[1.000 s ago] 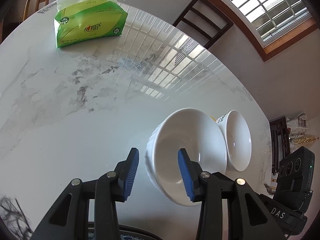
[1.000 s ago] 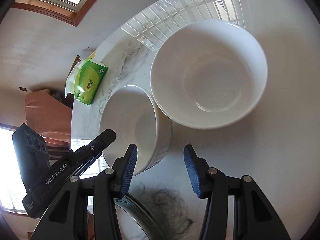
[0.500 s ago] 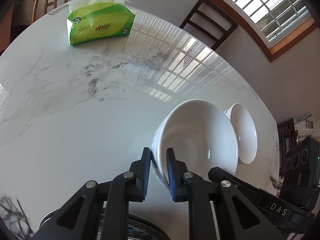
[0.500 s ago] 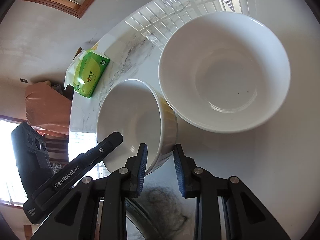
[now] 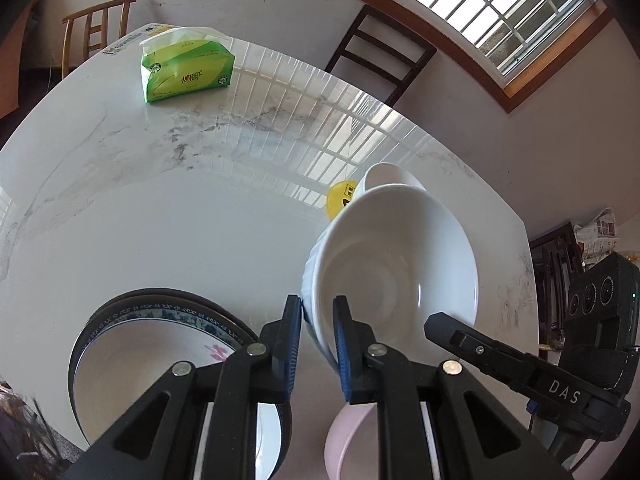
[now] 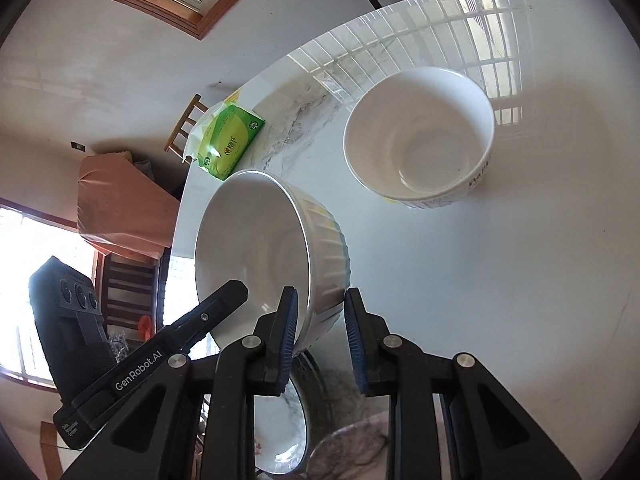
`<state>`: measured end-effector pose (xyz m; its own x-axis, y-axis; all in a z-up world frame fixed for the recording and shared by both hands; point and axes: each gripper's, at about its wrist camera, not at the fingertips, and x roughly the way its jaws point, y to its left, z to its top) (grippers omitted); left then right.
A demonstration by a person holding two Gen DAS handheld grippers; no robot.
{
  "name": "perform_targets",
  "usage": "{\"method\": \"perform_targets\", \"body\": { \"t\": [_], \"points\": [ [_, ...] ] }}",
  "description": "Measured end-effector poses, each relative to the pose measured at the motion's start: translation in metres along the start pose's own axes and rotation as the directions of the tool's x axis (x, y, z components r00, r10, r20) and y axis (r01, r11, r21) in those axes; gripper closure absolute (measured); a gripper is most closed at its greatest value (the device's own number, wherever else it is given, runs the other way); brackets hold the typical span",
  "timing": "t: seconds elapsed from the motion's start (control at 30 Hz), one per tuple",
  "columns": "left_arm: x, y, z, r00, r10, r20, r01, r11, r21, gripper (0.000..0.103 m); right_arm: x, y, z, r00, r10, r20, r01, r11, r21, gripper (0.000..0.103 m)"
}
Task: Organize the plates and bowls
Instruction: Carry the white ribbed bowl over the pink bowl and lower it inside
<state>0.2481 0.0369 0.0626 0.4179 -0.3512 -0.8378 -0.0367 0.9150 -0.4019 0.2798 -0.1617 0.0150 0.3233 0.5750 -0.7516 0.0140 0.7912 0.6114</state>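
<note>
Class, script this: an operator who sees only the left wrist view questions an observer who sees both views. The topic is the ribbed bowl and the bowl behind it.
Operator: Do the right tongs grip the ribbed bowl too?
Observer: Yes; they straddle its rim, one pad inside, one outside.
Operator: The plain bowl is mostly hidden from me. Anything in it?
Observer: No; it stands upright and empty, apart from the ribbed bowl.

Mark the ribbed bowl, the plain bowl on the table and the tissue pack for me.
ribbed bowl (image 6: 256, 248): right wrist view, inner wall.
plain bowl (image 6: 416, 136): right wrist view, inside, near its middle.
tissue pack (image 5: 188, 76): left wrist view, green front face.
</note>
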Motion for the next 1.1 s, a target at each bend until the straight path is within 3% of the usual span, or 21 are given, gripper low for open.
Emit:
{"method": "perform_targets", "body": {
  "t": [0.2,0.47,0.73,1.1],
  "points": [
    [-0.021,-0.03,-0.04,1.0,-0.023,-0.014,0.024,0.999,0.046,0.086,-0.045,-0.007,-0.032,1.0,0.009,0.013,-0.008,0.999,-0.038,0.079],
    [-0.021,-0.053,-0.089,0.998,-0.025,-0.066,0.03,0.996,0.084,0.086,-0.078,-0.03,-0.075,1.0,-0.013,0.013,0.014,0.999,-0.051,0.079],
    [-0.002,-0.05,-0.114,0.991,0.002,-0.133,0.01,0.996,0.089,0.086,-0.083,-0.054,-0.102,0.999,-0.042,-0.009,0.042,0.998,-0.04,0.079],
    [0.011,-0.049,-0.124,0.986,0.029,-0.165,-0.014,0.996,0.091,0.086,-0.071,-0.065,-0.115,0.997,-0.067,-0.04,0.066,0.997,-0.032,0.079]
  ]
}}
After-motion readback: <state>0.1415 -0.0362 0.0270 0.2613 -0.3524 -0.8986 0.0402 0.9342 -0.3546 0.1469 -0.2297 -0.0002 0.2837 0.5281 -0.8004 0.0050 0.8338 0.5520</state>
